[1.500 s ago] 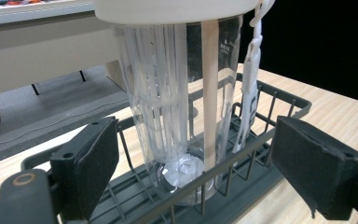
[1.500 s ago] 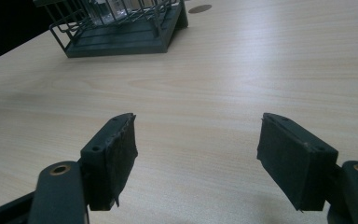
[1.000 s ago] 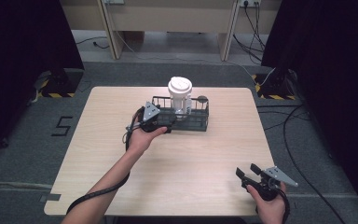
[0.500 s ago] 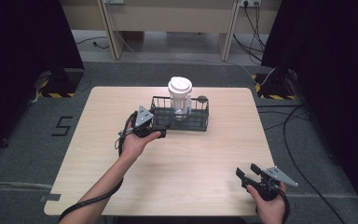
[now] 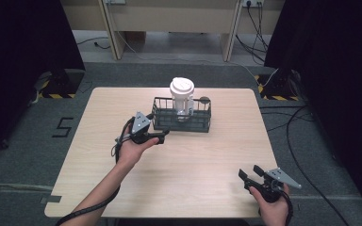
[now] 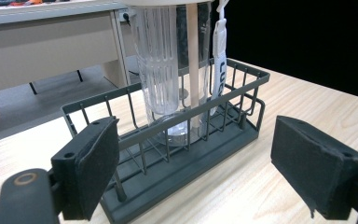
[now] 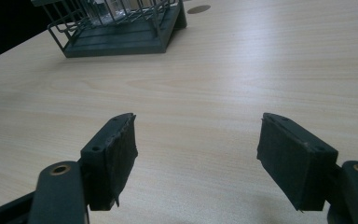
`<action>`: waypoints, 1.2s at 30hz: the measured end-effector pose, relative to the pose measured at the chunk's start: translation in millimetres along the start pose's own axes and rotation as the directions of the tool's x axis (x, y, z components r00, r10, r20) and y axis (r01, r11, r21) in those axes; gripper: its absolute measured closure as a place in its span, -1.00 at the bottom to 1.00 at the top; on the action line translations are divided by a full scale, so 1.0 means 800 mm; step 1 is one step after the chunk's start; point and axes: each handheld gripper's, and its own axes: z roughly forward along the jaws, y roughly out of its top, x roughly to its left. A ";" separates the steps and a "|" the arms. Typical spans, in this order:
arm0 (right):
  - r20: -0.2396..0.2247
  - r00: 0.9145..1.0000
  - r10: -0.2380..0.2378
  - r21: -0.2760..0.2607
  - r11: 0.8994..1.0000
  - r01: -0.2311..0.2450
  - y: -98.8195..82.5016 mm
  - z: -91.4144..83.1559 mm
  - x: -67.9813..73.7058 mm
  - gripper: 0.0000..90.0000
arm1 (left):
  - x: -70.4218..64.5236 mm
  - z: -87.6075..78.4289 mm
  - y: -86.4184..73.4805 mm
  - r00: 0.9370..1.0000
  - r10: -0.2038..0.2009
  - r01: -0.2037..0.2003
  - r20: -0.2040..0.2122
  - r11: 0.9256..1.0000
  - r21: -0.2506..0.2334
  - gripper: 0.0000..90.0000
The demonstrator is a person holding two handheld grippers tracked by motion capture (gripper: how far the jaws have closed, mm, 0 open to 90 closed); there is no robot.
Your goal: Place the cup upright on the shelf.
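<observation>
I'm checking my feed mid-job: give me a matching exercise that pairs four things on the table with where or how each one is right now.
Things:
1. clear cup
2. wire basket
3. left tool
4. right tool

Places or states:
A. open, over bare wood near the table's front right corner
B. dark, standing on the table towards its far edge
C. upright inside the basket, white lid on top
D. open, just off the basket's left end

Pairs: 1-C, 2-B, 3-D, 4-A
</observation>
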 end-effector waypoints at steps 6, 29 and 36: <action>0.002 1.000 -0.002 0.001 1.000 0.002 0.000 0.000 0.000 -0.37 | 0.000 -0.011 -0.003 1.000 0.001 -0.001 -0.001 1.000 -0.001 -0.67; 0.006 1.000 0.000 0.000 1.000 0.000 0.000 0.000 0.000 -0.37 | -0.002 -0.059 -0.015 1.000 0.005 -0.005 0.004 1.000 -0.014 -0.66; 0.006 1.000 -0.001 0.000 1.000 0.001 0.000 0.000 0.000 -0.37 | 0.001 -0.075 -0.025 1.000 0.000 0.000 -0.005 1.000 -0.010 -0.65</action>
